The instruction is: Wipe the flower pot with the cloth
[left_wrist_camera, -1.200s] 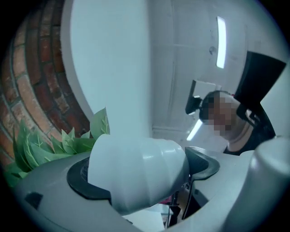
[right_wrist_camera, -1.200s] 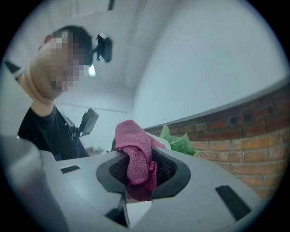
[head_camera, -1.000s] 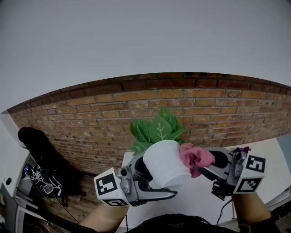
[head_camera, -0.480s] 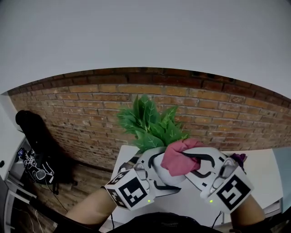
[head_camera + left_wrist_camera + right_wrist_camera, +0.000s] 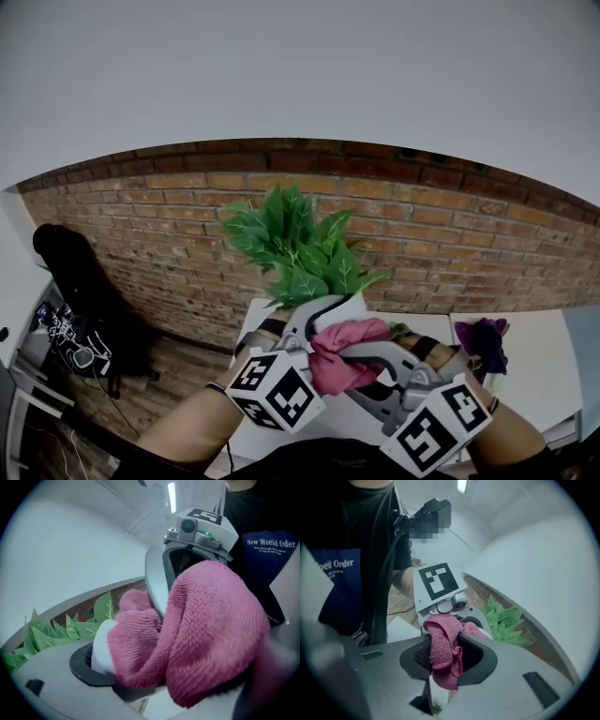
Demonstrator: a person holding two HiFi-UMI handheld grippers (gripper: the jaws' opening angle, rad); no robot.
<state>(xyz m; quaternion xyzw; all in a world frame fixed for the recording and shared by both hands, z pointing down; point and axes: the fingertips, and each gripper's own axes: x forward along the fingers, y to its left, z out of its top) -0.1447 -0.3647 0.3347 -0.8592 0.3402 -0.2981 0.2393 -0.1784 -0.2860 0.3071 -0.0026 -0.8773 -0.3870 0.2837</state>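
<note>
Both lower than a second ago | left tongs (image 5: 305, 321) clamped on flower pot (image 5: 346, 302) | right tongs (image 5: 358, 361) clamped on cloth (image 5: 330, 367)

The left claw (image 5: 314, 323) is spread wide and hugs the flower pot (image 5: 345, 305). Just beside it, the right claw (image 5: 361, 361) pinches the cloth (image 5: 337, 364) tight. The left arm (image 5: 183, 436) and right arm (image 5: 514, 433) reach forward together.

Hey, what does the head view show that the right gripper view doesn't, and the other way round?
Head view only: a purple item at the right and a black chair at the left. Right gripper view only: the person's dark shirt and a ceiling light. Both: the pink cloth, the plant leaves and the brick wall.
</note>
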